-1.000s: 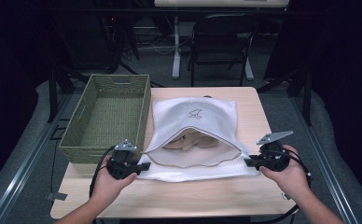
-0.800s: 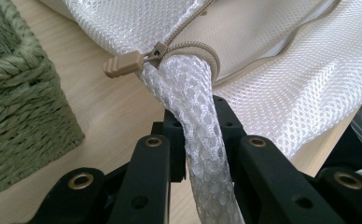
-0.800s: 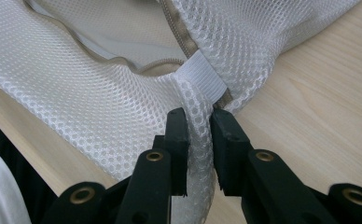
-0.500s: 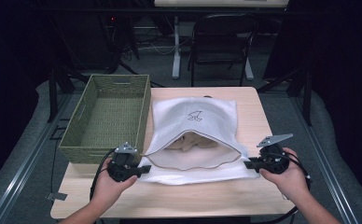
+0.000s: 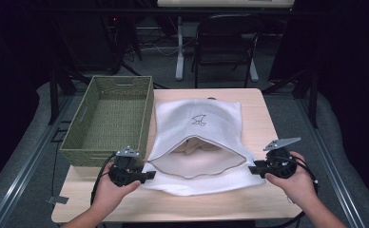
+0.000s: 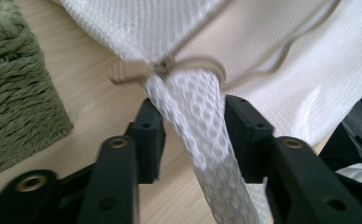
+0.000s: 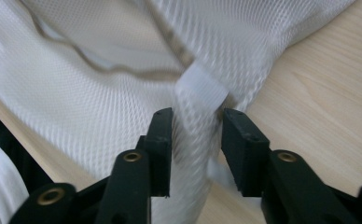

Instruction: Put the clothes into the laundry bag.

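The white mesh bag (image 5: 199, 142) lay open-mouthed on the table (image 5: 173, 204) beside the green basket (image 5: 109, 118). Both the left gripper (image 6: 193, 121) and right gripper (image 7: 195, 135) had just been opening, each corner fold slack between parted jaws, probably releasing the spread bag.

What lies inside the mesh bag (image 5: 199, 128) is mostly covered by its upper flap; only a beige patch is seen. The near tabletop (image 5: 173, 209) edge is cut off. The bag's small dark mark (image 5: 199, 120) cannot be read.
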The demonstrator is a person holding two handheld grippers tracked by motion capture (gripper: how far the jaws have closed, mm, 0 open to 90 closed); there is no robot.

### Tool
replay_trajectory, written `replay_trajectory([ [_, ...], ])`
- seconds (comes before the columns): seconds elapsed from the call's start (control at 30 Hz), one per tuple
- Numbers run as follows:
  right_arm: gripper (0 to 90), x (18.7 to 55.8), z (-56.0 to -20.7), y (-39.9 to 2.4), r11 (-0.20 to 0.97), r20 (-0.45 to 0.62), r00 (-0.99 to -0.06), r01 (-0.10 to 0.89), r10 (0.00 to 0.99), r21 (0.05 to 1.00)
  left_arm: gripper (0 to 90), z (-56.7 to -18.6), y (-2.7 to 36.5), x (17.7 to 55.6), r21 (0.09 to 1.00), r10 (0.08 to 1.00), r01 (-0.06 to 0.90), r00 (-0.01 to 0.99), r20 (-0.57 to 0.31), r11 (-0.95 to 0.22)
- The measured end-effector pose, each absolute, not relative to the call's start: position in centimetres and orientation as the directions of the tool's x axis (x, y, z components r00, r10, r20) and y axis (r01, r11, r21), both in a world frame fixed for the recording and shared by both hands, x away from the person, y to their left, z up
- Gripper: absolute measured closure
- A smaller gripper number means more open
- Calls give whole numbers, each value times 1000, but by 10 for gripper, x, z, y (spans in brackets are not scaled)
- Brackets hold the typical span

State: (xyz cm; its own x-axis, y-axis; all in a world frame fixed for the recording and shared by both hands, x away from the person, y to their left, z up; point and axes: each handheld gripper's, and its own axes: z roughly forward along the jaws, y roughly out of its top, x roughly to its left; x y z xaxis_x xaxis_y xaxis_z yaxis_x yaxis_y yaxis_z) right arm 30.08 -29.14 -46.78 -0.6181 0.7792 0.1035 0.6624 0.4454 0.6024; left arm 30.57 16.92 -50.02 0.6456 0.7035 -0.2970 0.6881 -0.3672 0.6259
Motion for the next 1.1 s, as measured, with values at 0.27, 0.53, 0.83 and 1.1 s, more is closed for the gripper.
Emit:
replay_trajectory([
  [0.27,467,300,-467,-295,419,88,-597,653,798,630,473,-498,179,305,638,718,688,631,-293,-345],
  [0.53,422,299,-465,-300,425,53,-594,633,803,647,439,-490,185,304,659,728,672,630,-269,-338],
  [0.83,408,299,-463,-294,413,48,-596,609,801,677,444,-479,181,304,700,722,639,642,-257,-319],
  [1.1,423,306,-455,-280,322,140,-598,596,789,736,481,-470,166,309,736,701,602,668,-250,-311],
])
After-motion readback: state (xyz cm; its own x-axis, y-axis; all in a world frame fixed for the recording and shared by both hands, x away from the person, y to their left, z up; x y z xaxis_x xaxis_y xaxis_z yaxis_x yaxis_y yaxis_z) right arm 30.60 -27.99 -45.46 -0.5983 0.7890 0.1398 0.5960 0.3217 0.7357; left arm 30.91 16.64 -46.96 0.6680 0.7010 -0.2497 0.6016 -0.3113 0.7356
